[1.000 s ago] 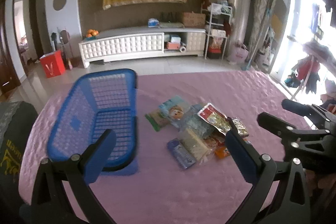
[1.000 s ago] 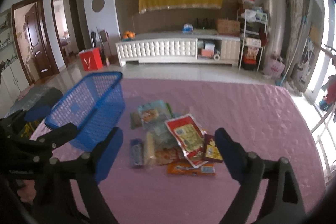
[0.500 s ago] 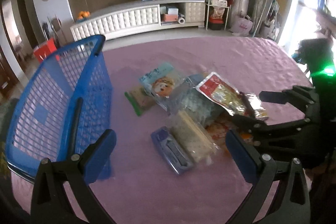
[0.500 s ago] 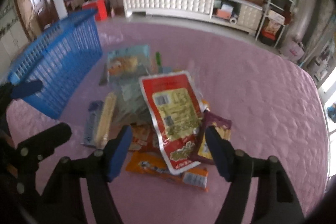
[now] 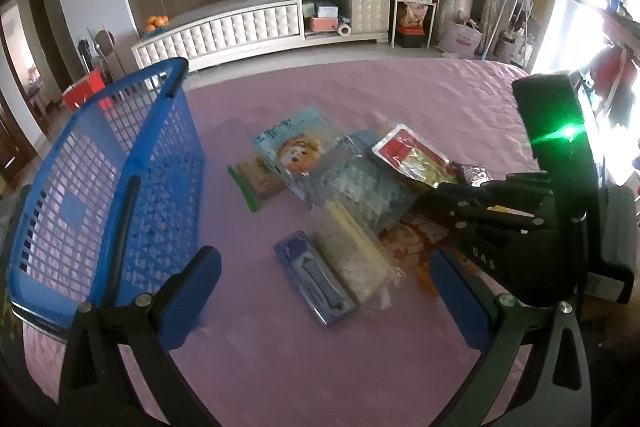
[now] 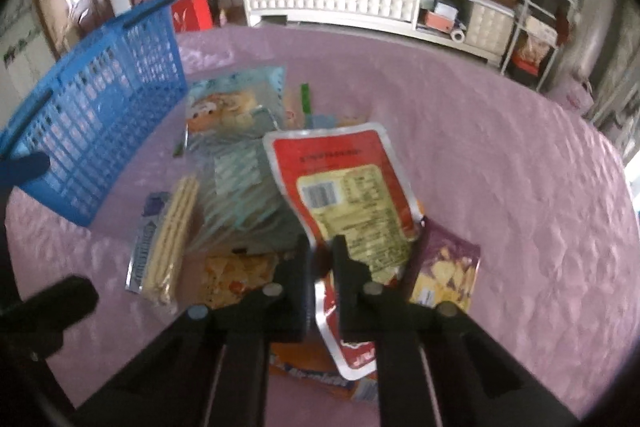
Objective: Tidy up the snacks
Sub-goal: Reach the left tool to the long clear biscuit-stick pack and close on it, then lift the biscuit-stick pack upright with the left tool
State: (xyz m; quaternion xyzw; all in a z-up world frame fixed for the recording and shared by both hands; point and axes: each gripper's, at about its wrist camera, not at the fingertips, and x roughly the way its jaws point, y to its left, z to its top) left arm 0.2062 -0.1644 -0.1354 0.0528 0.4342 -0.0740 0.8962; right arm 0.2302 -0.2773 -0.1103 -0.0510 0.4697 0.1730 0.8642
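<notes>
Partly legible, red pouch (image 6: 352,195) barcode label, unreadable print, right gripper (image 6: 322,247) closing on it

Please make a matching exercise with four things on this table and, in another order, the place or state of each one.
Things:
1. blue basket
2. red packet
3. purple packet
4. left tongs

Places or states:
A. lying on the pink cloth just right of the red packet
B. open, holding nothing
C. pinched at its near end as the right tongs close
D. standing left of the snack pile

Pairs: 1-D, 2-C, 3-A, 4-B
</notes>
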